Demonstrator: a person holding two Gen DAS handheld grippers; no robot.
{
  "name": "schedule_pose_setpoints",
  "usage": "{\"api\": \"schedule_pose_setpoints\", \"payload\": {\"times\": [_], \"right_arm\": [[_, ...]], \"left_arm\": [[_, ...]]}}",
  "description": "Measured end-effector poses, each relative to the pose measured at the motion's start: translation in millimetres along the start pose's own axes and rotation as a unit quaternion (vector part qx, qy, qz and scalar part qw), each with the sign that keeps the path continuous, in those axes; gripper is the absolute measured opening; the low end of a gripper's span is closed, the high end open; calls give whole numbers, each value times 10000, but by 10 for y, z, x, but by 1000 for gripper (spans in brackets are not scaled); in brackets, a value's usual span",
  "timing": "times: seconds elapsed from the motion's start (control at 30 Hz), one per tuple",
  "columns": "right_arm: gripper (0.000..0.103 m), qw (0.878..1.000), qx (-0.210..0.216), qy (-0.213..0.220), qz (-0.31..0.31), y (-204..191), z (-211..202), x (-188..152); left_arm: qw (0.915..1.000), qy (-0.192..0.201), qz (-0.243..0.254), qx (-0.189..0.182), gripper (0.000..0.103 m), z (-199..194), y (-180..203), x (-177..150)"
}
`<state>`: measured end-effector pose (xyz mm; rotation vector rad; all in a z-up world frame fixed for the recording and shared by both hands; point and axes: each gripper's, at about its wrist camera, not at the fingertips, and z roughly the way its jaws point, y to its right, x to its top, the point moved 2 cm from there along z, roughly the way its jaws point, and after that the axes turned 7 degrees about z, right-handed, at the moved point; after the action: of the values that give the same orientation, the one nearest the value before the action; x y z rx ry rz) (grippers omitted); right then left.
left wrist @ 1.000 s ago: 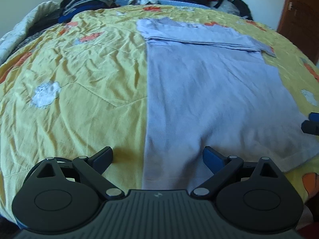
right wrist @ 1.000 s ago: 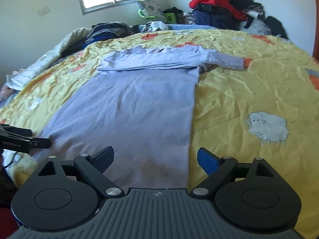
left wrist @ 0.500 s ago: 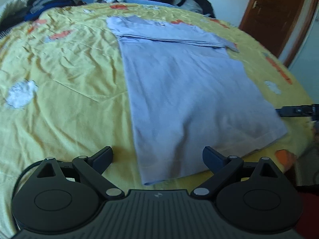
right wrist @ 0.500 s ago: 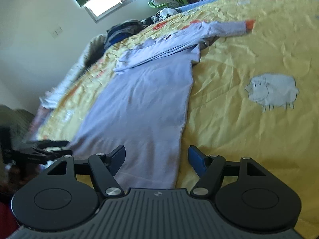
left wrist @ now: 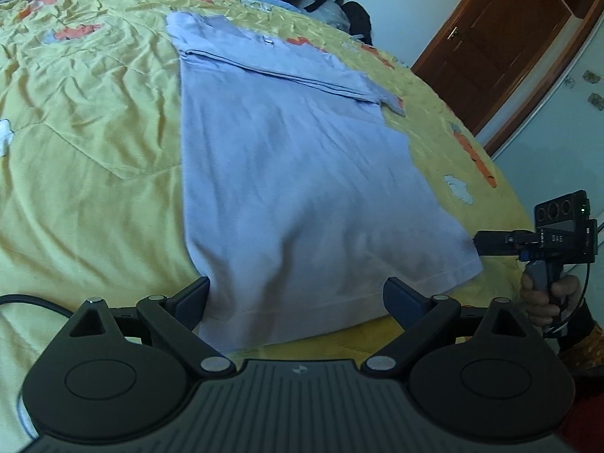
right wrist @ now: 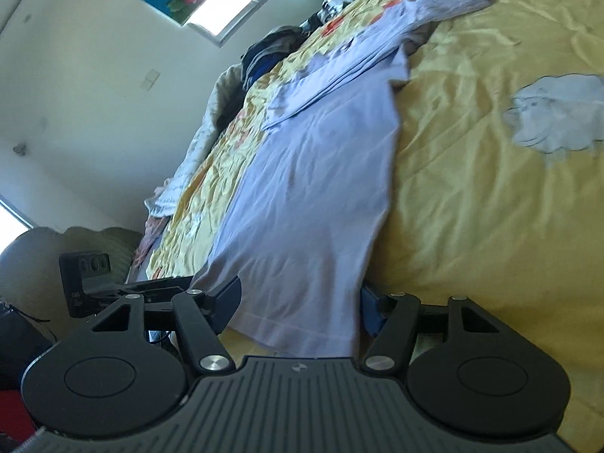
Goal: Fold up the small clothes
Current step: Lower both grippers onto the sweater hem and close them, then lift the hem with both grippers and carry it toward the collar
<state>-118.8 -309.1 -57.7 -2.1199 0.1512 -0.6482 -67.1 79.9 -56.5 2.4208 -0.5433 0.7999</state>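
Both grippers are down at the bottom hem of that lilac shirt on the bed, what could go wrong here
1. Both grippers, left gripper and right gripper, straddle the hem of the lilac shirt with jaws still apart; the right's have just been closing. Either might also pinch the yellow bedspread underneath.
2. Lifting unevenly could disturb the sleeves folded across the top.

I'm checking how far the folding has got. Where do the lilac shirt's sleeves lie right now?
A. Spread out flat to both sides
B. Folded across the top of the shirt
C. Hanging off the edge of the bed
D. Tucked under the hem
B: the sleeves lie as a folded band across the far, top end of the lilac shirt, which rests flat on the yellow bedspread.
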Motion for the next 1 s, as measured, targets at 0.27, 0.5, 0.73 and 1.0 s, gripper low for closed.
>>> {"api": "schedule_pose_setpoints", "payload": {"times": [0.27,0.5,0.73,1.0], "right_arm": [[50,9990,-291,-214,-246,-200,175,-114],[12,9960,-773,-212,-391,-205,209,-203],[5,9768,-1593,-90,-1427,-605,300,-314],[5,9581,-1875,363,-2134,-1002,283,-237]], "left_arm": [[10000,-5,5,37,93,-4,5,4],[9984,-74,-121,553,21,-43,-77,16],[9932,-16,119,1159,7,-25,89,11],[9793,430,732,1839,7,-71,434,305]]}}
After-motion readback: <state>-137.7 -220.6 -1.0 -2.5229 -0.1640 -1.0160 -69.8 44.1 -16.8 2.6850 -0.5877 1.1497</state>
